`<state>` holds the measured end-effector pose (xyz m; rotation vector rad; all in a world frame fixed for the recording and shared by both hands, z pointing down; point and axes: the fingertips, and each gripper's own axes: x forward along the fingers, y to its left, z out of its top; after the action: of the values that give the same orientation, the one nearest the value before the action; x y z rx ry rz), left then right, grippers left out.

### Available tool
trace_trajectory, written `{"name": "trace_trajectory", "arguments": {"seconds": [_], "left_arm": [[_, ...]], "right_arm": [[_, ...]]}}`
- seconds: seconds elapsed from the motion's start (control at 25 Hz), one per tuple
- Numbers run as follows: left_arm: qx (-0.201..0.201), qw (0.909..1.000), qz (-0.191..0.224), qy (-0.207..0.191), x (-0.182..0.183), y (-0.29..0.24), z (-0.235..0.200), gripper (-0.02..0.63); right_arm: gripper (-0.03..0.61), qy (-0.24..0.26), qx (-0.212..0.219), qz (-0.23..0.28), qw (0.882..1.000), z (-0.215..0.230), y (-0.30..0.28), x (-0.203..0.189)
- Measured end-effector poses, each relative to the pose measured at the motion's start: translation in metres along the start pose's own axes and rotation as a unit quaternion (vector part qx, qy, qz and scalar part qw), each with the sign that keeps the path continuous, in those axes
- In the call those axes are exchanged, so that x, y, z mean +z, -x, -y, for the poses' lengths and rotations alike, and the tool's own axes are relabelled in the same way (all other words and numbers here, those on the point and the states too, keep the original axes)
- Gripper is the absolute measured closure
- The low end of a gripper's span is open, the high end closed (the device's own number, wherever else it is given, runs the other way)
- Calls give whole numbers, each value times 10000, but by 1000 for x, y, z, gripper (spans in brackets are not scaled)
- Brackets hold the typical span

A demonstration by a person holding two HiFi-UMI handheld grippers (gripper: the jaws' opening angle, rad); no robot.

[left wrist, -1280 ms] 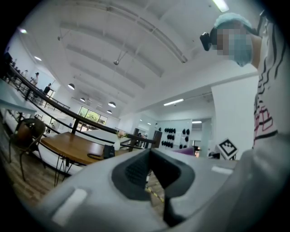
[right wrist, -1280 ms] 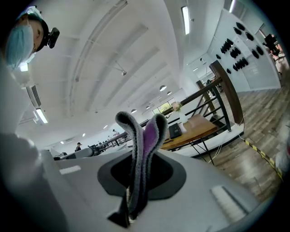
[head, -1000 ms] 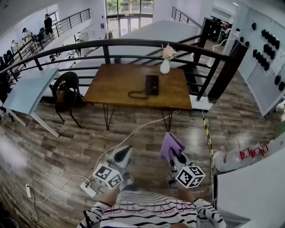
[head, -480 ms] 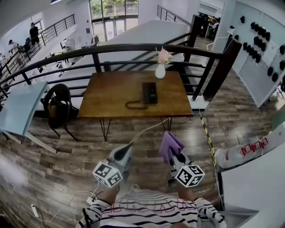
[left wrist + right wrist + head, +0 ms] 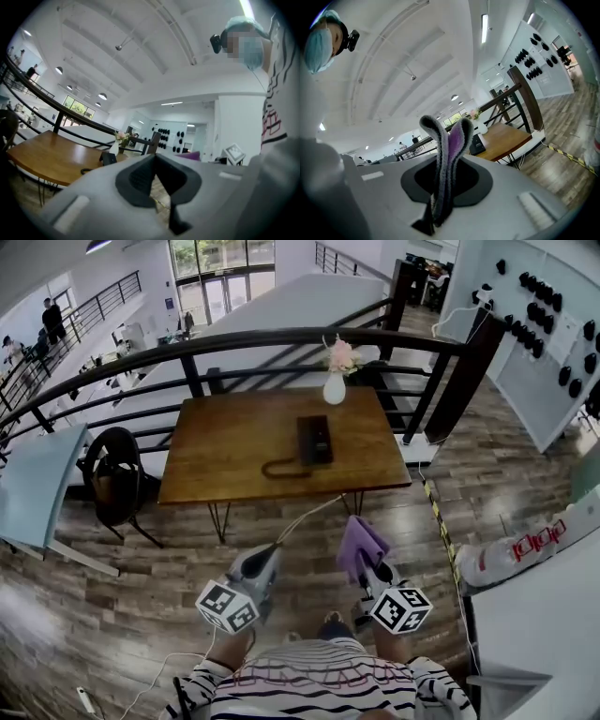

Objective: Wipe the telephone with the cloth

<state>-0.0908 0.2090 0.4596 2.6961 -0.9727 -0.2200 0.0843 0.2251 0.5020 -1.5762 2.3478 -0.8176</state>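
The black telephone (image 5: 314,440) lies on the wooden table (image 5: 216,437) ahead, its coiled cord (image 5: 277,468) trailing toward the front edge. Both grippers are held low over the floor, well short of the table. My right gripper (image 5: 363,563) is shut on a purple cloth (image 5: 359,544), which sticks up folded between the jaws (image 5: 449,150). My left gripper (image 5: 264,557) is shut with nothing in it (image 5: 153,161). The telephone (image 5: 477,144) also shows far off in the right gripper view, and in the left gripper view (image 5: 108,158).
A white vase of pink flowers (image 5: 335,381) stands at the table's back edge by a black railing (image 5: 281,337). A black chair (image 5: 114,474) and a pale blue table (image 5: 37,486) are to the left. A white cable (image 5: 305,512) crosses the floor. A white counter (image 5: 544,624) stands at the right.
The table and telephone have come closer and lower in the head view as the person walks forward. Both grippers keep their pose, the cloth still held.
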Motion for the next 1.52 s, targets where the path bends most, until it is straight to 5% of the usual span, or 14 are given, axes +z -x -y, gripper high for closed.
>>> {"name": "trace_trajectory", "arguments": {"seconds": [1.04, 1.52], "left_arm": [[916, 9954, 272, 57, -3, -183, -79, 612], [793, 9964, 135, 261, 5, -216, -154, 613]], "right_arm": [[541, 143, 822, -622, 9946, 130, -150, 93], [541, 118, 544, -675, 9962, 143, -231, 103]]}}
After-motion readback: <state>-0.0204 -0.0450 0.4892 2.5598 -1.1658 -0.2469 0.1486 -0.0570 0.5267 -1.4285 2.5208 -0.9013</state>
